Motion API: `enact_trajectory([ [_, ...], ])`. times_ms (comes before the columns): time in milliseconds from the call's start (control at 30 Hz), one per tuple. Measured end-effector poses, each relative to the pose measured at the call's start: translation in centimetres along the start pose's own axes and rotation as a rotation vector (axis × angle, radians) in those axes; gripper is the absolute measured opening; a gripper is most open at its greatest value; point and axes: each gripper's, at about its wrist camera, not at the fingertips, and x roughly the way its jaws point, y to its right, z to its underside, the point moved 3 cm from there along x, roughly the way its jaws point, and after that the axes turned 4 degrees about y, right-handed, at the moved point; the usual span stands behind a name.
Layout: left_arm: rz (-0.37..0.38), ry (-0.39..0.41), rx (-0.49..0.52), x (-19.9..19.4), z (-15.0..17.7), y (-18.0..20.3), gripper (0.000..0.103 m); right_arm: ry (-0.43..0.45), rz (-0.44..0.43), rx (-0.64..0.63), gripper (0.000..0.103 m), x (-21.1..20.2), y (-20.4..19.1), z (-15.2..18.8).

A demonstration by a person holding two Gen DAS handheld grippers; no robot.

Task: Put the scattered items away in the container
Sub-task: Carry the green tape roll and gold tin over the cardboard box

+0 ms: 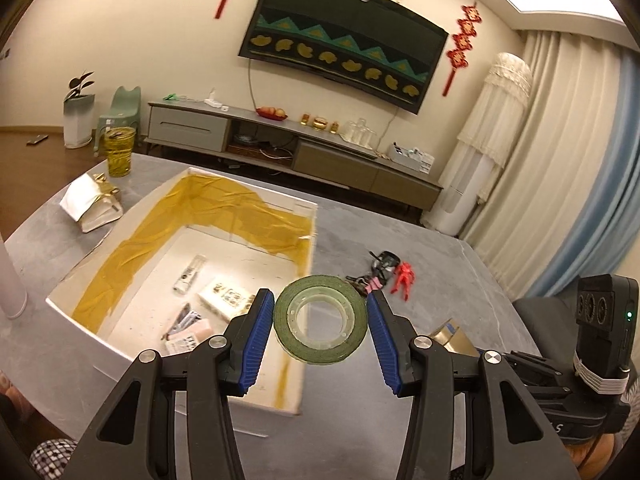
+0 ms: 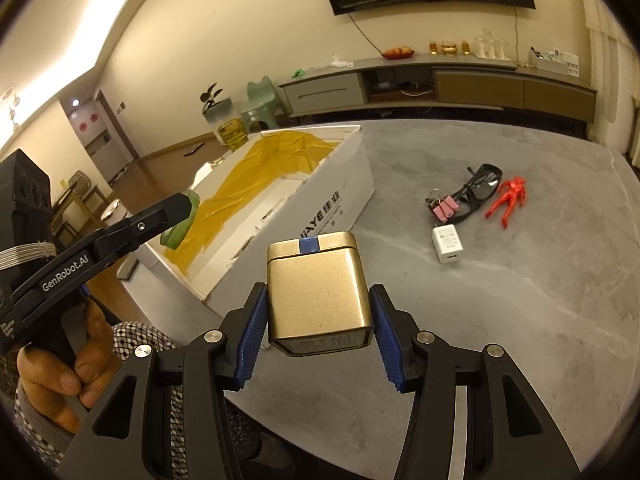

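My left gripper (image 1: 320,320) is shut on a green tape roll (image 1: 320,354), held in the air over the near right corner of the white box (image 1: 80,312) lined with yellow tape. Inside the box lie a white tube (image 1: 190,274), a printed card pack (image 1: 224,298) and a pink item (image 1: 188,332). My right gripper (image 2: 318,320) is shut on a gold tin (image 2: 316,284), lifted just right of the box (image 2: 336,200). On the grey table to the right lie black glasses (image 2: 478,190), pink binder clips (image 2: 444,210), a red figure (image 2: 508,200) and a white charger (image 2: 448,244).
A glass of yellow liquid (image 1: 118,152) and a silver-gold bag (image 1: 94,208) stand on the table beyond the box's left side. A white cylinder (image 1: 10,280) rises at the far left. A person's hand (image 2: 60,372) holds the left gripper. A TV cabinet (image 1: 280,136) lines the far wall.
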Motion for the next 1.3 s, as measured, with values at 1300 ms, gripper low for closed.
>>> enact_trajectory([
  [1300, -0.016, 0.074, 0.001, 3.2, -8.9, -7.9, 0.049, -0.01, -0.012, -0.219, 0.054, 8.9, -8.7, -11.1],
])
